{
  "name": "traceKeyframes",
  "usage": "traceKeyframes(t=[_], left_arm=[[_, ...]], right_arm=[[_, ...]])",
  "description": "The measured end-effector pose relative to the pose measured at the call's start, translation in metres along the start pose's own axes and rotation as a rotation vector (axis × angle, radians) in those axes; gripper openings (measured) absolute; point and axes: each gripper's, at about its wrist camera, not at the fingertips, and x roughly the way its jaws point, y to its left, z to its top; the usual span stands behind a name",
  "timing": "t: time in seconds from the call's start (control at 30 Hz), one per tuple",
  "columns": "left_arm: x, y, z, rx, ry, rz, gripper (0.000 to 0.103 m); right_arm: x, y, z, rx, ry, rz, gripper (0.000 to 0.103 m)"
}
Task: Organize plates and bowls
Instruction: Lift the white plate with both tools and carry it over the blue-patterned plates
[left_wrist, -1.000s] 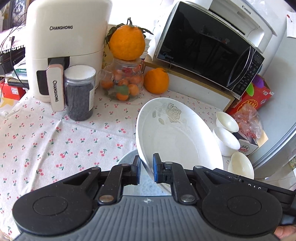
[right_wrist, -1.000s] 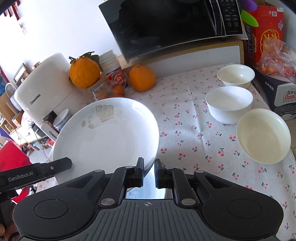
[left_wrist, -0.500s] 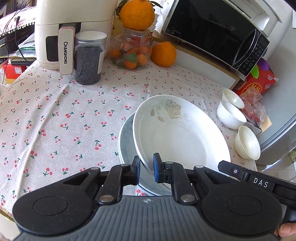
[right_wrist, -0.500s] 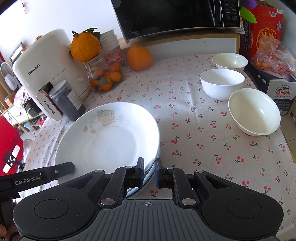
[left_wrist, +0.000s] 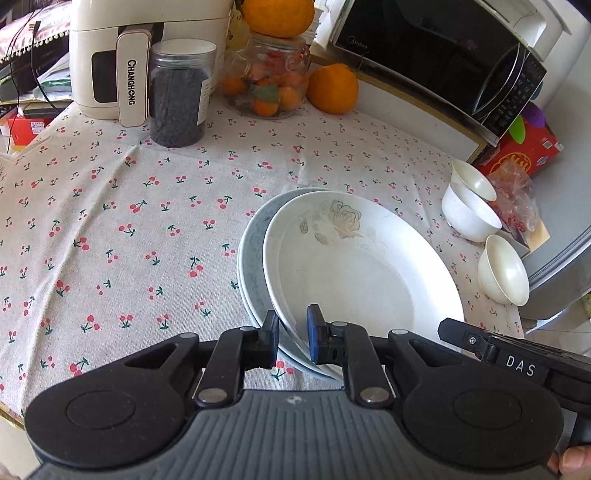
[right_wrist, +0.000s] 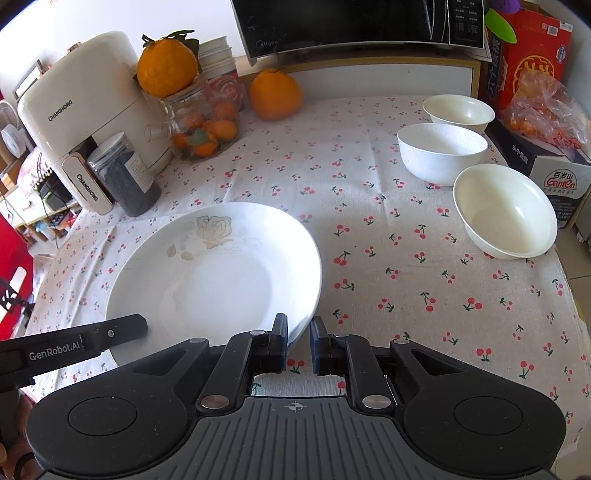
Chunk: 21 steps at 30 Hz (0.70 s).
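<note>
left gripper (left_wrist: 291, 334): jaws narrowly apart, straddling near rim of rose plate; pads looked close to the rim but contact could not be told.
right gripper (right_wrist: 298, 343): jaws slightly apart, near-right rim of rose plate between the pads; left pad looked against the rim, right pad showed a gap, grip could not be told.
rose plate (left_wrist: 354, 266): white, gold rose print on far side; lay on top of grey-blue plate, offset to the right.
grey-blue plate (left_wrist: 251, 251): under rose plate on tablecloth, only its left edge showed.
bowls: three in a line at right edge of table; far cream bowl (right_wrist: 458, 109), middle white bowl (right_wrist: 441, 151), near cream bowl (right_wrist: 504, 210); all upright, separate, well apart from the plates.
tablecloth (right_wrist: 369, 229): cherry print, covered table.
far left: air fryer (right_wrist: 81, 118), dark-filled jar (right_wrist: 125, 173) just beside it.
far centre: glass jar of small fruit (right_wrist: 203, 125) with orange (right_wrist: 166, 68) on top; second orange (right_wrist: 275, 96) to its right.
far: microwave (left_wrist: 436, 62).
</note>
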Motion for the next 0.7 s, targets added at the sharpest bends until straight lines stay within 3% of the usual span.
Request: traceKeyframes(t=[0.57,0.7], left_arm=[[0.001,-0.005,0.003,0.043,0.005,0.074,0.017],[0.008,-0.001,0.003,0.027,0.038,0.091,0.019]], right_arm=[[0.008,0.009,0.003,-0.023,0.034,-0.012,0.015],[0.010,0.015,0.003,-0.046,0.033,-0.026,0.016]])
